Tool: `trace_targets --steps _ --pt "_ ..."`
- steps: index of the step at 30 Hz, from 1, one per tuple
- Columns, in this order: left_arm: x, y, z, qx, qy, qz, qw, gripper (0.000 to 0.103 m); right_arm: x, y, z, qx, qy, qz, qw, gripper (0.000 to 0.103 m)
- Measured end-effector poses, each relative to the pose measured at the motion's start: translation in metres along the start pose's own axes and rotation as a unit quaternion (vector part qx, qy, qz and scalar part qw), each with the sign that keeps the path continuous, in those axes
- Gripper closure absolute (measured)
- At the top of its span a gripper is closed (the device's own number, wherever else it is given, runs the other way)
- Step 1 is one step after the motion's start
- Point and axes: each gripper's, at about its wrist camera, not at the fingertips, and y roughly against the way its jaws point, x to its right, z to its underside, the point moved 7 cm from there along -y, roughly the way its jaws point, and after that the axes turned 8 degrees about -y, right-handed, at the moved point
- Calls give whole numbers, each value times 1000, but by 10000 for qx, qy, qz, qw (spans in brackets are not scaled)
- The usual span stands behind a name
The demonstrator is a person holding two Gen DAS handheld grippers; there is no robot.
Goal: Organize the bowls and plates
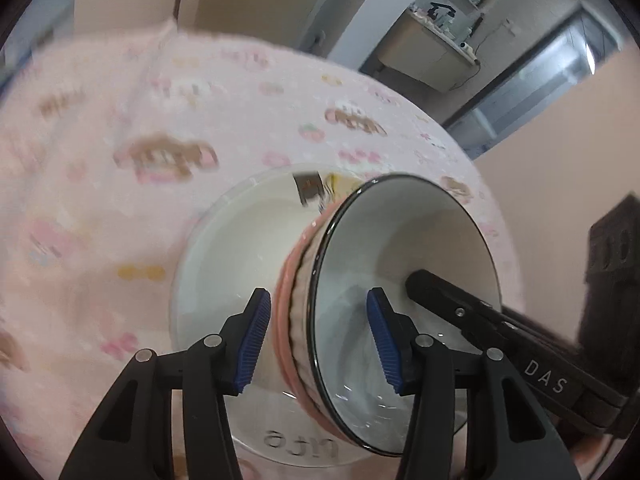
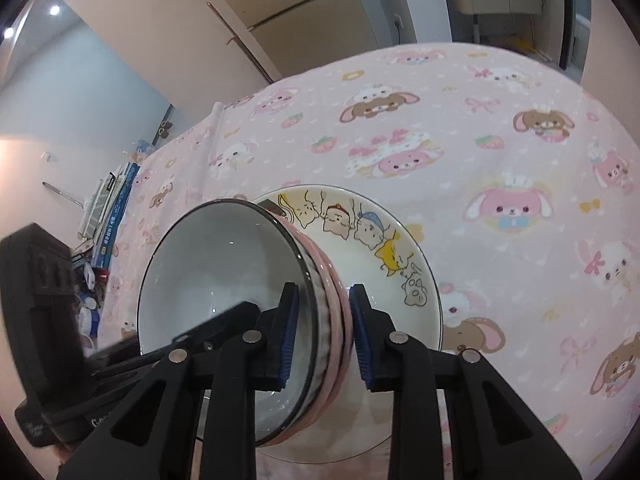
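A white bowl (image 1: 404,256) with a black rim and pink ribbed outside sits tilted in a white plate (image 1: 236,248) with cartoon cats. My left gripper (image 1: 318,340) straddles the bowl's wall, blue pads (image 1: 252,340) a little apart from it on each side. In the right wrist view the bowl (image 2: 208,272) lies on the cat plate (image 2: 384,248). My right gripper (image 2: 324,336) is shut on the bowl's wall, one finger inside and one outside. The right gripper's finger shows inside the bowl in the left wrist view (image 1: 452,300).
A pink tablecloth (image 2: 500,152) with bunny prints covers the table. Books and clutter (image 2: 108,208) lie past its left edge. A desk with shelves (image 1: 436,40) stands in the room behind. The table edge curves off at the right in the left wrist view.
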Motion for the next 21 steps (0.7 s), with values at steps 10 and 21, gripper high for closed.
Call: trace_targets --steps 10,21 --pt "6 22 -6 489 -516 -548 9960 71 -7 12 4 332 405 216 9984 77" --pt "15 66 -19 1664 -1076 -960 9755 74 -18 55 0 1264 887 -242 9877 76"
